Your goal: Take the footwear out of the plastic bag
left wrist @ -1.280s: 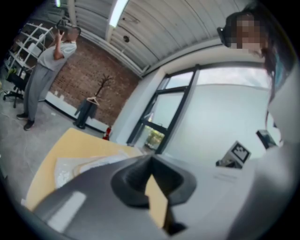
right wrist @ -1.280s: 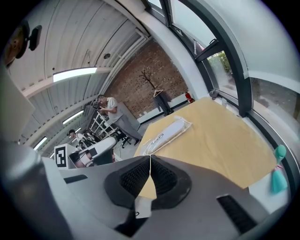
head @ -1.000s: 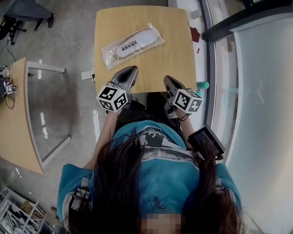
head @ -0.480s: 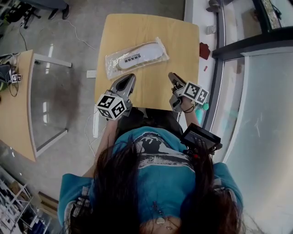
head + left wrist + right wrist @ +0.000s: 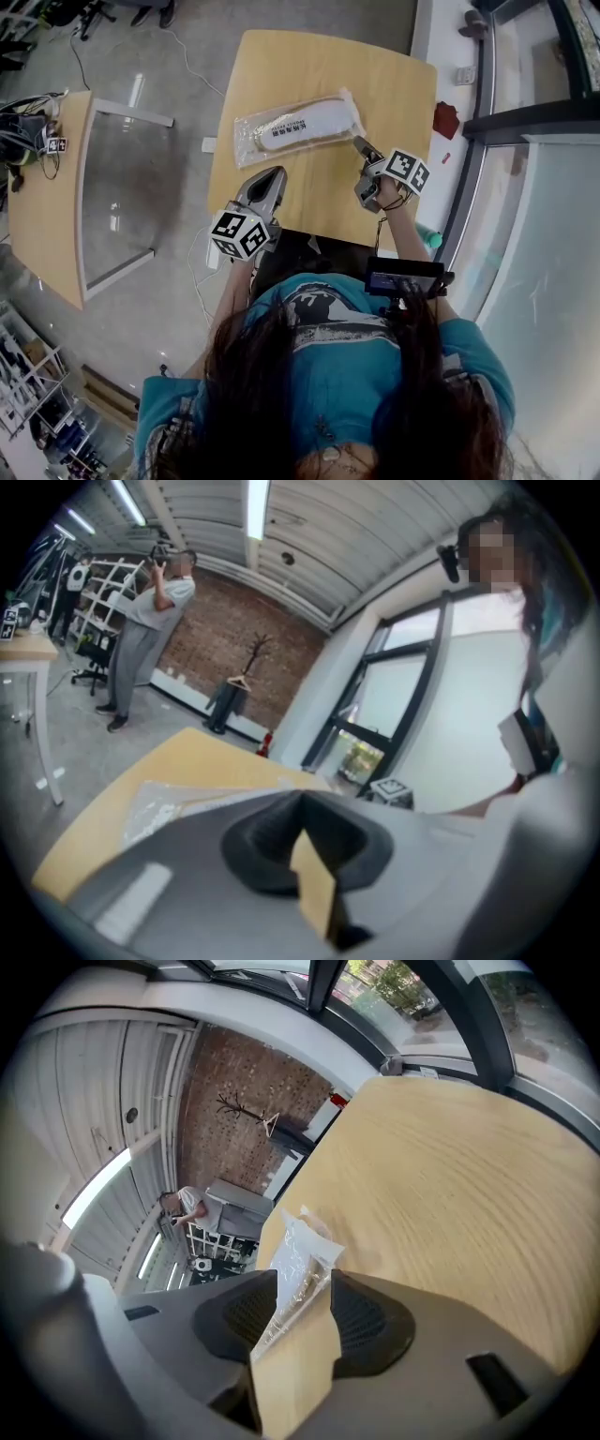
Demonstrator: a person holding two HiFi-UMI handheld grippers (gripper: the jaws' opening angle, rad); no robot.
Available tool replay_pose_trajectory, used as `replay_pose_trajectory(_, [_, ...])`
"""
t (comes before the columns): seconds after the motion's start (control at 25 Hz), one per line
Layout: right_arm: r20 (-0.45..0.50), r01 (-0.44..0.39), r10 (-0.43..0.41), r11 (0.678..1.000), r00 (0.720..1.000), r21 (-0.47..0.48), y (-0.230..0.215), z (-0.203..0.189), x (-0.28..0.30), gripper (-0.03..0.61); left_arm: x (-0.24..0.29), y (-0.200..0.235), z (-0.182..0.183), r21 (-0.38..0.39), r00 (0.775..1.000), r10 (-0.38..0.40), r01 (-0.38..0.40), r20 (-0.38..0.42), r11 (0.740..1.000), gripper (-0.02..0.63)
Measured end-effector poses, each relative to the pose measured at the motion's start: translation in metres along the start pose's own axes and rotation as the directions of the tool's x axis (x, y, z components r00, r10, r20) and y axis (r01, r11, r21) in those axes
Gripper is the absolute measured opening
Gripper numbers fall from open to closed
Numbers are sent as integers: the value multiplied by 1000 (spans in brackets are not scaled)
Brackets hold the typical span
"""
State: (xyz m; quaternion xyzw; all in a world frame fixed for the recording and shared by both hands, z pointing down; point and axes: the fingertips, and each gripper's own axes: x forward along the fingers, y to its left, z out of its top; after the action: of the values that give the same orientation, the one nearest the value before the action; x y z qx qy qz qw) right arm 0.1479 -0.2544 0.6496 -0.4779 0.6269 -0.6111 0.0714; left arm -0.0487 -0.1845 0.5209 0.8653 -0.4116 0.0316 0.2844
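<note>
Right hand-held gripper (image 5: 360,143): jaws apart, have just been opening. In the right gripper view (image 5: 304,1284) the near end of the plastic bag (image 5: 302,1256) sits in the gap between the two pads. Pads not pressing on it, so no grip. The gripper points down at the desk (image 5: 398,84) and its tips are at the bag's right end.

Left hand-held gripper (image 5: 275,176): jaws together, nothing between them. The left gripper view (image 5: 302,801) shows the pads meeting, with only desk (image 5: 192,750) showing below the tips. It hangs over the near desk edge, just short of the bag's left half, not touching it.

Plastic bag (image 5: 300,128) lies flat across the middle of the desk, long axis left to right, slightly tilted. The footwear (image 5: 314,118) is inside: white and flat, fully enclosed, with a printed label over its left part. From the left gripper view the bag (image 5: 164,803) is just ahead of the jaws.

Off-task: red item (image 5: 445,120) on the floor right of the desk, person (image 5: 150,621) standing in the background.
</note>
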Motion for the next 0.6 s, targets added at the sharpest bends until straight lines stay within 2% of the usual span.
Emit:
replay_pose_trajectory(0.24, [8,48,-48,999,999,-3,-8,5,26,158,-7,10,6,3,998,54,-54,13,999,3])
replay_pose_trajectory(0.4, [26,59,-62,994,998,93,-18,9,35,156,-12,11,7,7,997,74,-74,20,997,3])
replay_pose_trajectory(0.48, [54,92,-99,989,994,116,-24,14,31,156,-14,11,6,10,996,82,-82,24,997,3])
replay_pose_trajectory(0.6, [67,144,-146,989,987,37,-31,16,23,158,-22,11,4,8,994,101,-102,32,995,3])
